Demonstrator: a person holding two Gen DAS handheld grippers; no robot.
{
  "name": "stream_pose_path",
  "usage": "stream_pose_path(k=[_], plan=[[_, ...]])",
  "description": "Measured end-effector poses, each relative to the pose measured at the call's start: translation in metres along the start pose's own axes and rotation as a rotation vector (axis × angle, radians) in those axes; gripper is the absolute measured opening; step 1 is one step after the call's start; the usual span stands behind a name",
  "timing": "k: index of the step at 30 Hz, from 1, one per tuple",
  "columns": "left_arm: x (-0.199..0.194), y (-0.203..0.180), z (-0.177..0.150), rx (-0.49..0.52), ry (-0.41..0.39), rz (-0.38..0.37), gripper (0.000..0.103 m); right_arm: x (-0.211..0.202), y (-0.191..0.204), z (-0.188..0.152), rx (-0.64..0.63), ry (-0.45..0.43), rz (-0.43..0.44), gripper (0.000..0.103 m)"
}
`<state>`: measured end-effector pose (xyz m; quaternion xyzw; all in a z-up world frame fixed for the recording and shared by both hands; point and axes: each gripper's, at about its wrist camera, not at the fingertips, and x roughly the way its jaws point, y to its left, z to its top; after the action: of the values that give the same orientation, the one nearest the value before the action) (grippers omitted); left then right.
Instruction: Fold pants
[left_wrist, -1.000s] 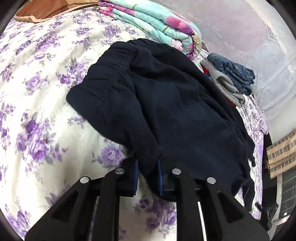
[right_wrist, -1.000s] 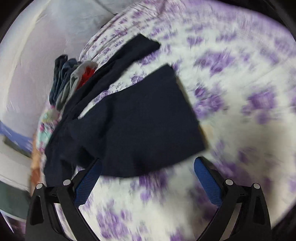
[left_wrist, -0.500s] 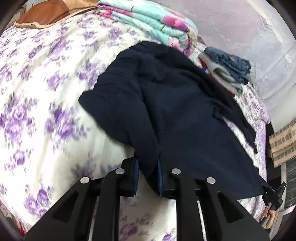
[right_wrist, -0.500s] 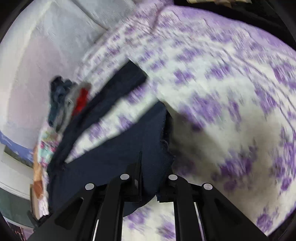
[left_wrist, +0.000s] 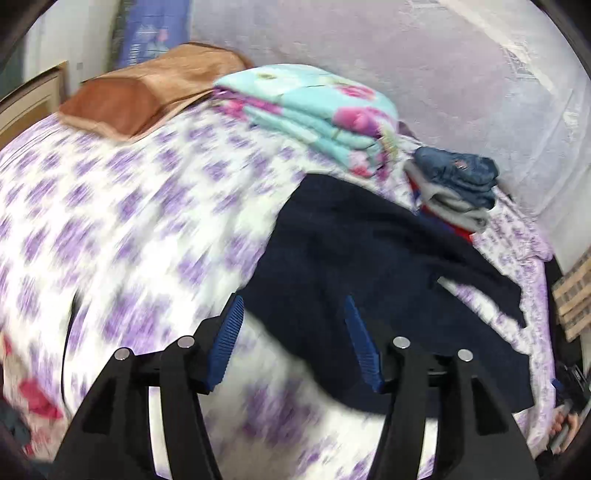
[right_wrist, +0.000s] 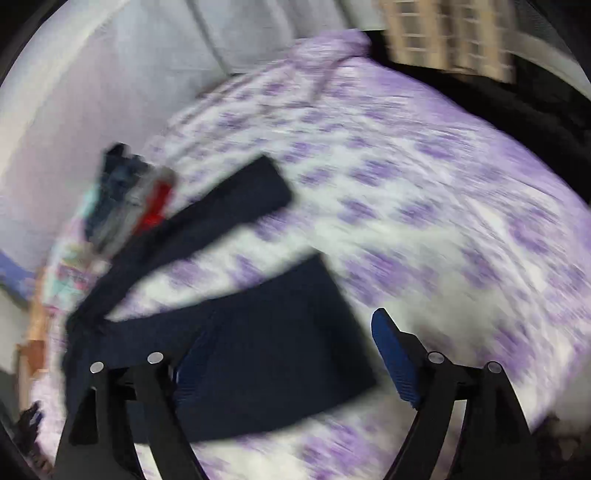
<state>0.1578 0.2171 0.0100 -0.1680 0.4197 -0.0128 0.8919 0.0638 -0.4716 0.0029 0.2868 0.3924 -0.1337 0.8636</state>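
Observation:
Dark navy pants (left_wrist: 369, 258) lie spread on the purple-flowered bed sheet (left_wrist: 129, 221), waist end nearer my left gripper. My left gripper (left_wrist: 295, 332) hovers above that end, its jaws opening, and its blue pads (left_wrist: 229, 339) touch no cloth. In the right wrist view the near pant leg (right_wrist: 277, 350) lies flat under my right gripper (right_wrist: 291, 358), whose jaws are opening wide with the pads clear of the fabric. The other leg (right_wrist: 240, 199) stretches away toward the far left. Both views are motion-blurred.
A folded turquoise floral blanket (left_wrist: 314, 114) and a brown pillow (left_wrist: 147, 96) sit at the bed's far side by the wall. A stack of folded clothes (left_wrist: 454, 184), also (right_wrist: 129, 195), lies beside the pants. A person's hand (left_wrist: 565, 432) shows at the bed's right edge.
Both grippers were shut on the pants half a second ago; both have let go and risen, and the pants have dropped onto the sheet. A second ago the right gripper was open.

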Motion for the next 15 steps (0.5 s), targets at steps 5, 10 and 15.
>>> stream_pose_path(k=[5, 10, 15], plan=[[0.098, -0.037, 0.073, 0.071, 0.157, -0.082, 0.057, 0.105, 0.019, 0.065, 0.129, 0.120, 0.082, 0.084], [0.195, -0.073, 0.076, 0.153, 0.310, -0.009, 0.037, 0.186, 0.016, 0.080, 0.201, 0.195, 0.009, 0.073], [0.223, -0.075, 0.070, 0.190, 0.337, 0.046, 0.030, 0.200, 0.014, 0.081, 0.196, 0.119, 0.014, 0.010]])
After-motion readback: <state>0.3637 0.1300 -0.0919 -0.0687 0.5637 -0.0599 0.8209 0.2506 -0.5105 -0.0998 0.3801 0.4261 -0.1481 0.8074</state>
